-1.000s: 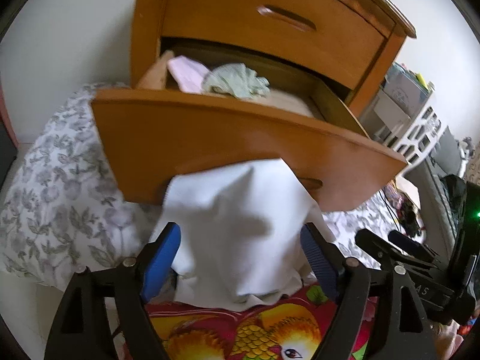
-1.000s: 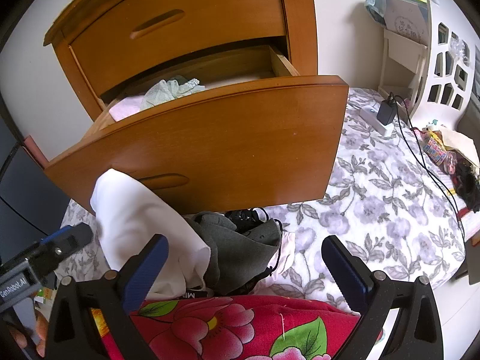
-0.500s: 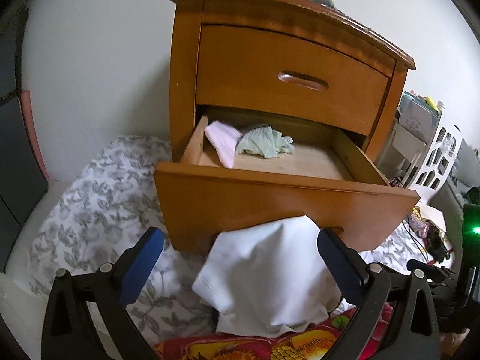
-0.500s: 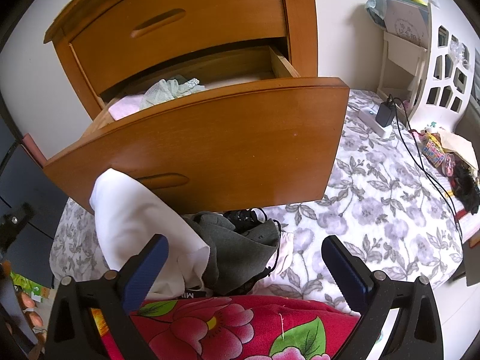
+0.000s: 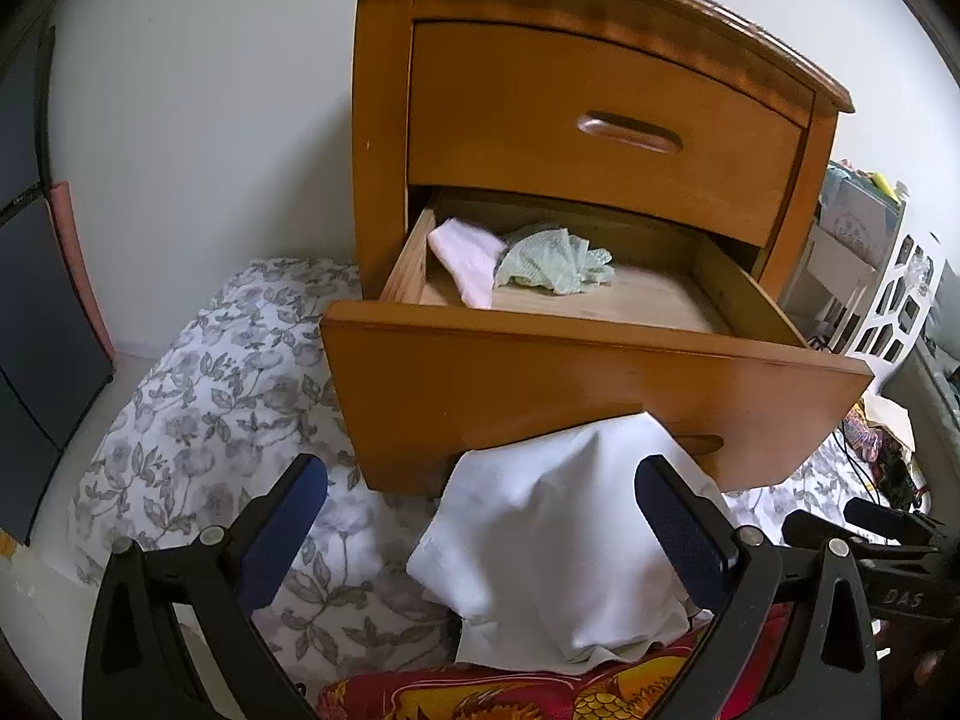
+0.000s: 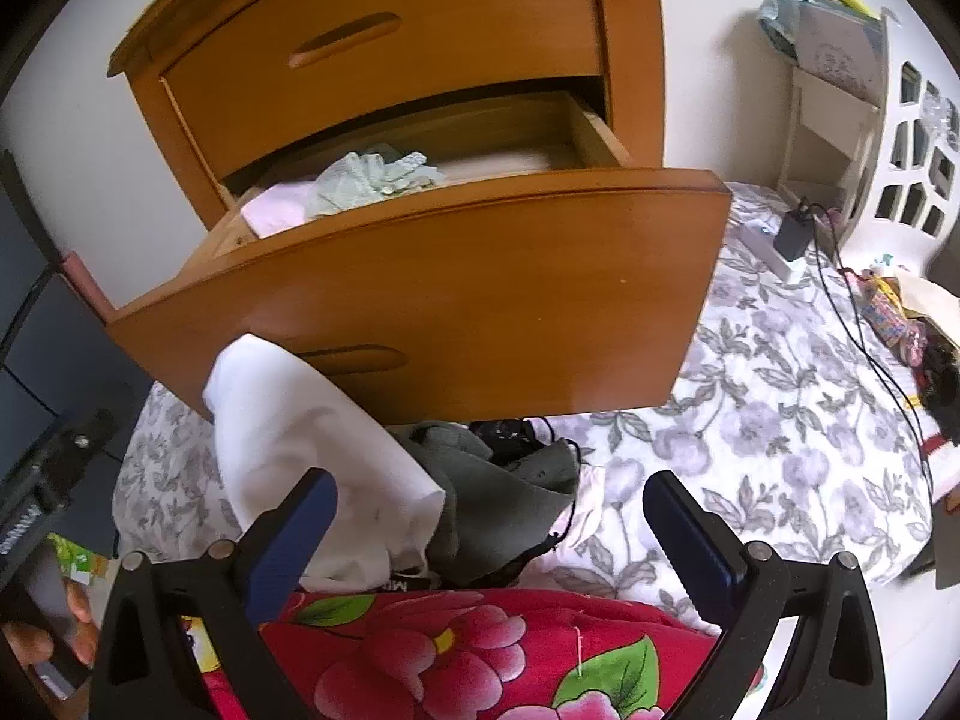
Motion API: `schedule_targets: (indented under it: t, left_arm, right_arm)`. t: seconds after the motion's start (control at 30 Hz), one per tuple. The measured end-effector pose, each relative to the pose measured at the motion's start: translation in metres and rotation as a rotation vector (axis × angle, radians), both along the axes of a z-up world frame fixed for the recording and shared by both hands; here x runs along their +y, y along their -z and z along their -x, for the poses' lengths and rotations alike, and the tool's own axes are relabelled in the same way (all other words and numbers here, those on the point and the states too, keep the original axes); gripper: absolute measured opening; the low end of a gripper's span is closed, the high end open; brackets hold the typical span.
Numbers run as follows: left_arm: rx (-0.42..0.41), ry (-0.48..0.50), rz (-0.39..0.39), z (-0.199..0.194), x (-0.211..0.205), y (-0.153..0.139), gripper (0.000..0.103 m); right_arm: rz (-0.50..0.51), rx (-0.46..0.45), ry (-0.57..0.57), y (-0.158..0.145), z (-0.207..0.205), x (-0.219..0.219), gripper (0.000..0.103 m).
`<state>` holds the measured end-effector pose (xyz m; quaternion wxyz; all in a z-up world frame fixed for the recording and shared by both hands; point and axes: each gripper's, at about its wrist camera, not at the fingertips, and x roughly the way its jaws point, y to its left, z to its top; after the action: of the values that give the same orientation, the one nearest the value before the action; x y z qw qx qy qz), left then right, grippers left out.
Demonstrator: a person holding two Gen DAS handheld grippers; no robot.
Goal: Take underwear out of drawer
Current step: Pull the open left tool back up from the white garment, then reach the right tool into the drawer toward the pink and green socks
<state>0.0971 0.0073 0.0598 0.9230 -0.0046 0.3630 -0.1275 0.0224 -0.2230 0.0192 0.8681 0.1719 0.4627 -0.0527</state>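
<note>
Standing open: the lower drawer [image 5: 600, 372] of the wooden nightstand [image 5: 600, 90], pulled out at frame centre in both views.
Underwear in drawer: a pale green garment [image 5: 555, 267] and a pink garment [image 5: 465, 255] lie at the drawer's upper-left corner, touching; in the right wrist view the drawer front hides the lower part of both.
White cloth [image 5: 564, 534]: heaped at lower centre, below the drawer front, covering part of its handle slot [image 5: 699, 443].
Grey garment [image 6: 498, 504]: just right of the white cloth, partly tucked under it; a dark item behind it is hard to make out.
Left gripper [image 5: 480, 534]: jaws released and wide, nothing gripped; the white cloth lies between the fingers, untouched as far as can be told.
Right gripper [image 6: 489, 540]: spread wide, empty, over the clothes pile.
Red floral fabric [image 6: 450, 654]: cut off by the bottom edge.
Nightstand top: a dark object, cropped at the upper edge, unidentifiable.
</note>
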Motion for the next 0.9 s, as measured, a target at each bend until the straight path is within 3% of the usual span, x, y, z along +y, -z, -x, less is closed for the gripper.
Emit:
schedule_targets:
  t: [0.27, 0.9]
  left_arm:
    - [0.008, 0.017, -0.029, -0.009, -0.007, 0.002, 0.102]
    - [-0.012, -0.012, -0.057, -0.009, -0.009, 0.006, 0.102]
  right_arm:
    - [-0.033, -0.080, -0.044, -0.019, -0.007, -0.005, 0.103]
    - [0.095, -0.148, -0.136, -0.092, -0.054, -0.006, 0.103]
